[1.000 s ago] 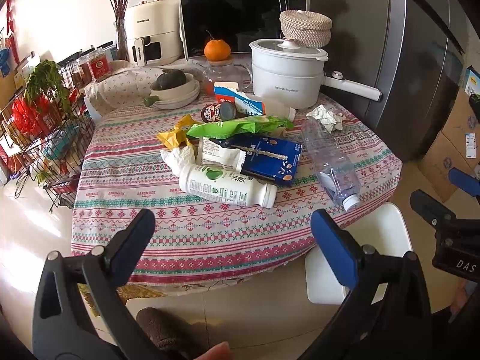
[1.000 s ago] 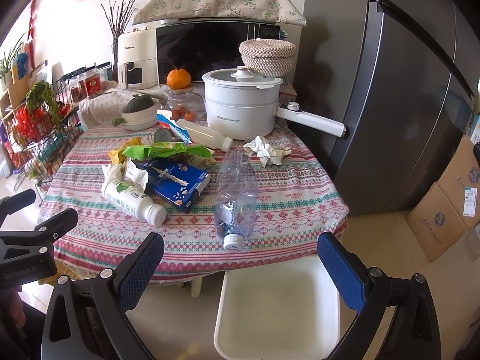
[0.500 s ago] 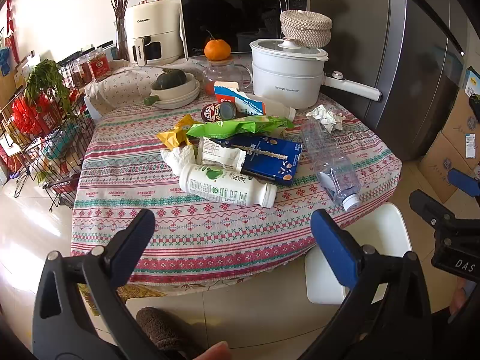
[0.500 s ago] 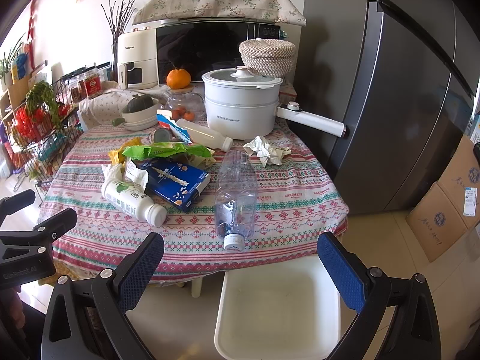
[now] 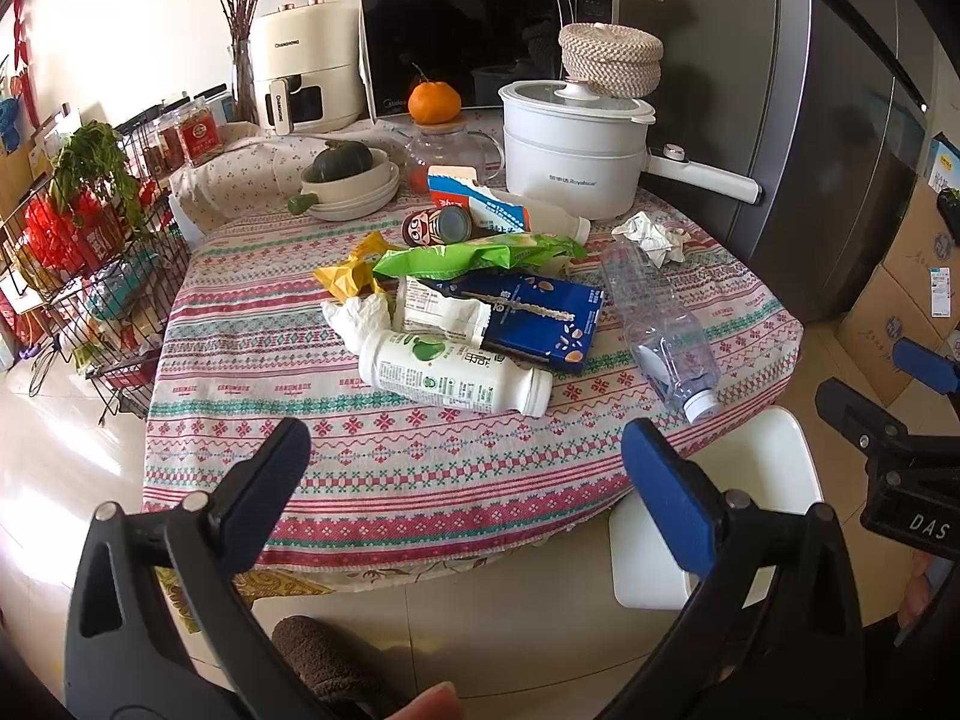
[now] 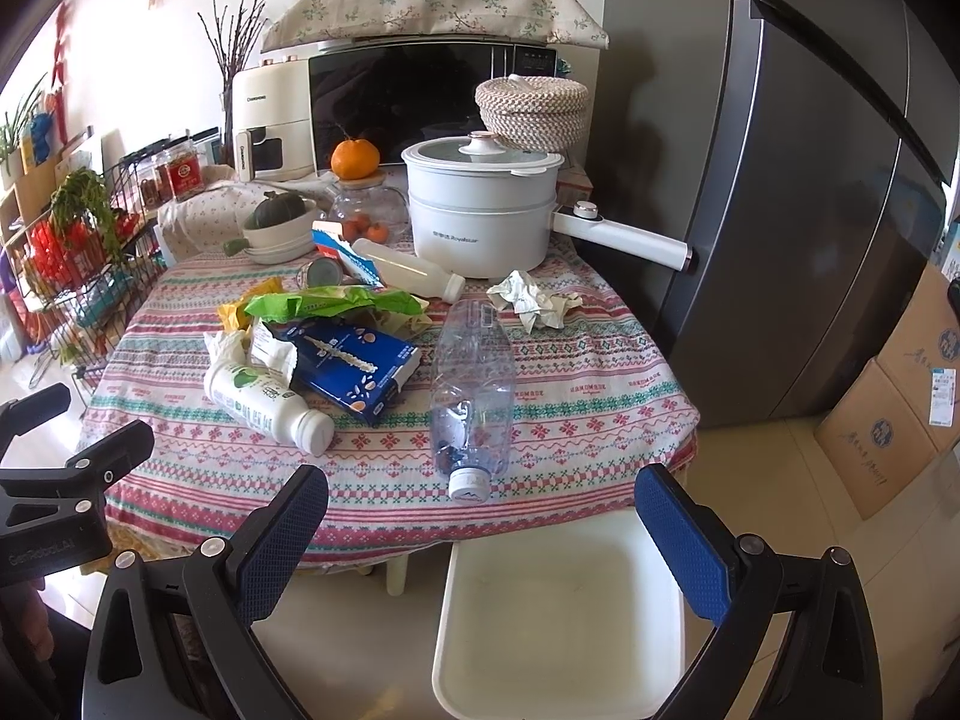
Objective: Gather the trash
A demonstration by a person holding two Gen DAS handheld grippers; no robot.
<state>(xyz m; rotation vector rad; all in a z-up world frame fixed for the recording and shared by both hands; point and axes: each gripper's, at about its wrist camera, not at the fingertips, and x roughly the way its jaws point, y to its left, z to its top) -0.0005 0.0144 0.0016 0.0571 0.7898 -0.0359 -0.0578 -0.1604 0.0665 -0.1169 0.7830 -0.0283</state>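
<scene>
Between the wide-spread, empty jaws of the right gripper (image 6: 480, 531) sits a white bin (image 6: 561, 618) on the floor, just below the table (image 6: 576, 414) edge. Ahead of those jaws lies a clear plastic bottle (image 6: 474, 384), cap toward the gripper. Left of it lie a white yogurt bottle (image 6: 267, 399) and a blue carton (image 6: 354, 363), touching. Beyond them are a green wrapper (image 6: 336, 303), a crumpled paper (image 6: 531, 300) and a white pot (image 6: 483, 213). Equally wide and holding nothing, the left gripper (image 5: 465, 462) hangs short of the table, with the yogurt bottle straight ahead between its jaws.
</scene>
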